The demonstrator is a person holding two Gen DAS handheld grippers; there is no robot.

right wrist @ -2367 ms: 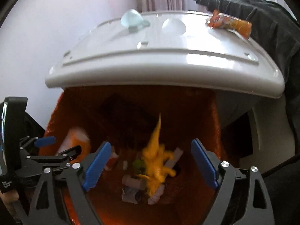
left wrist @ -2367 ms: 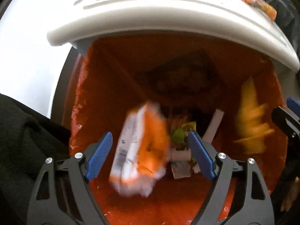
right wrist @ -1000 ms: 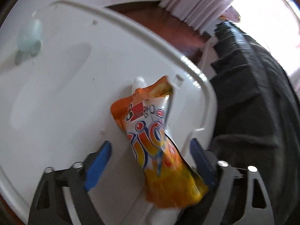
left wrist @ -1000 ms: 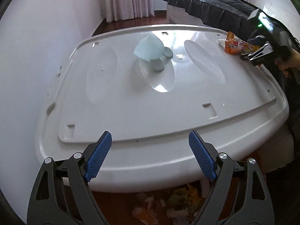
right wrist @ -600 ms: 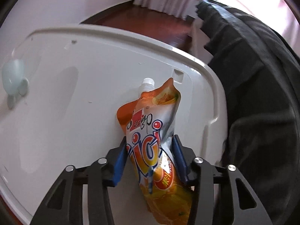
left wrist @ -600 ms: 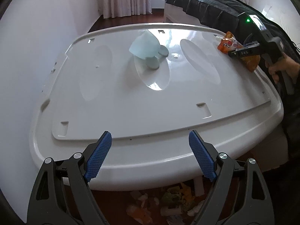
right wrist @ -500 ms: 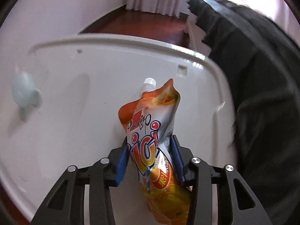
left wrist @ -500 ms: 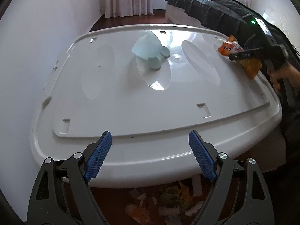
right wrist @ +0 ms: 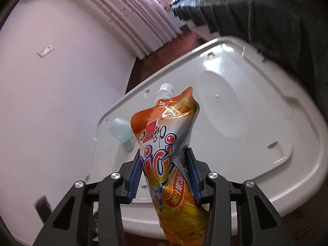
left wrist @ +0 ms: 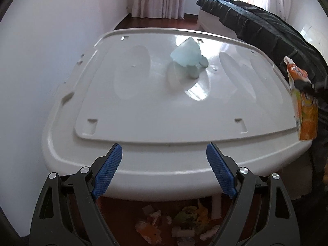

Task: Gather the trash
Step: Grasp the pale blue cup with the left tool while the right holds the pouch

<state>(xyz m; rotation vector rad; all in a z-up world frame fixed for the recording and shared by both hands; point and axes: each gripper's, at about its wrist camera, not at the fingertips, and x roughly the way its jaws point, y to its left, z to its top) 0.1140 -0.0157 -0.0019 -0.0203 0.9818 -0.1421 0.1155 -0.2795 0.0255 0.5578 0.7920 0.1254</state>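
right gripper [right wrist: 164, 176] is clamped on the orange juice pouch [right wrist: 170, 155] mid-frame, cap end up, lifted clear of the white table [right wrist: 256, 143]. left gripper [left wrist: 164, 174] at the bottom of its view hangs wide open with nothing in it. looks mostly done to me: the bin [left wrist: 123, 215] under the table's near edge, bottom centre, already has wrappers and scraps [left wrist: 184, 219] in it. left to do: drop the pouch in, then grab the pale blue cup [left wrist: 187, 56] lying tipped over at upper centre of the table.

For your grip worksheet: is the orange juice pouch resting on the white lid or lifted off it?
Lifted: the right gripper clamps the juice pouch clear above the white lid.
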